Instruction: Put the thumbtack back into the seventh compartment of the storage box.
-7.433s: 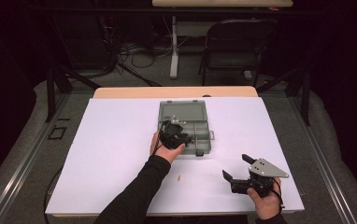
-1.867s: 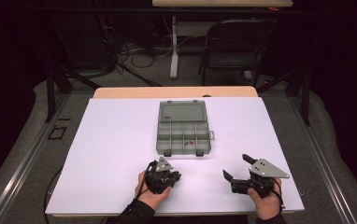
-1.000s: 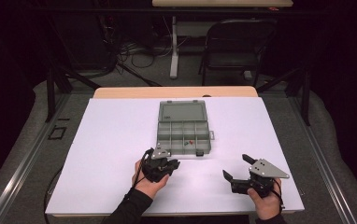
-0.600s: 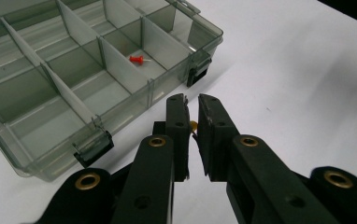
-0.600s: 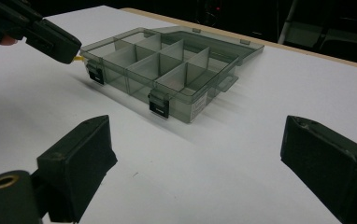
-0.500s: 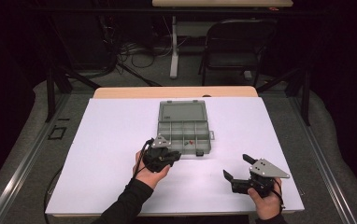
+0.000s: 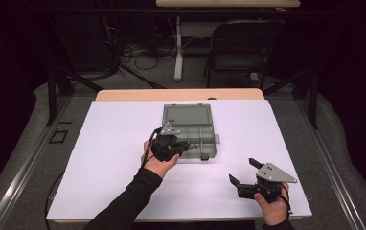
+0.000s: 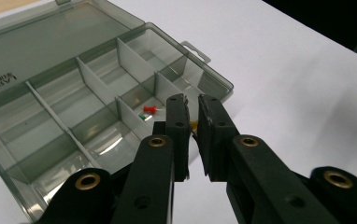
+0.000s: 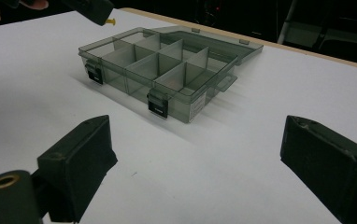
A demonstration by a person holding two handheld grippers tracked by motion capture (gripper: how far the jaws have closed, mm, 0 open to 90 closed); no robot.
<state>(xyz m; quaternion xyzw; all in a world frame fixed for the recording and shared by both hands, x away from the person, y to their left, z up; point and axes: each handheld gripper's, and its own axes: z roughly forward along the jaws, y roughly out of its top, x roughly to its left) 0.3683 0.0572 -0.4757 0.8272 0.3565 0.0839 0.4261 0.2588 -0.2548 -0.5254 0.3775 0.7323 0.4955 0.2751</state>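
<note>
Three views, taken in turn for you:

High view: your left gripper sits over the near left part of the grey translucent plastic compartment box, which lies mid-table on the white table with its lid open flat on the far side. Your right gripper rests near the table's near right corner, well apart from the box.

Left gripper view: your left gripper has its jaws closed on a small yellow push pin, of which just a sliver shows between the pads. Below lie a red push pin and a tiny green one in one near compartment.

Right gripper view: your right gripper holds nothing, jaws spread wide. Far left, the yellow push pin sticks out of the left gripper's tip.

Step in hand: by my reading, you are carrying the yellow pin to the compartment with the other pins.

Doing it well: centre the tip over that cell, clear of the dividers, lower it, then part the jaws slowly so the pin drops rather than flicks.

Pin axis: in the right gripper view its long axis runs roughly level, one end poking rightward from the jaws; which end is the head I cannot tell.
</note>
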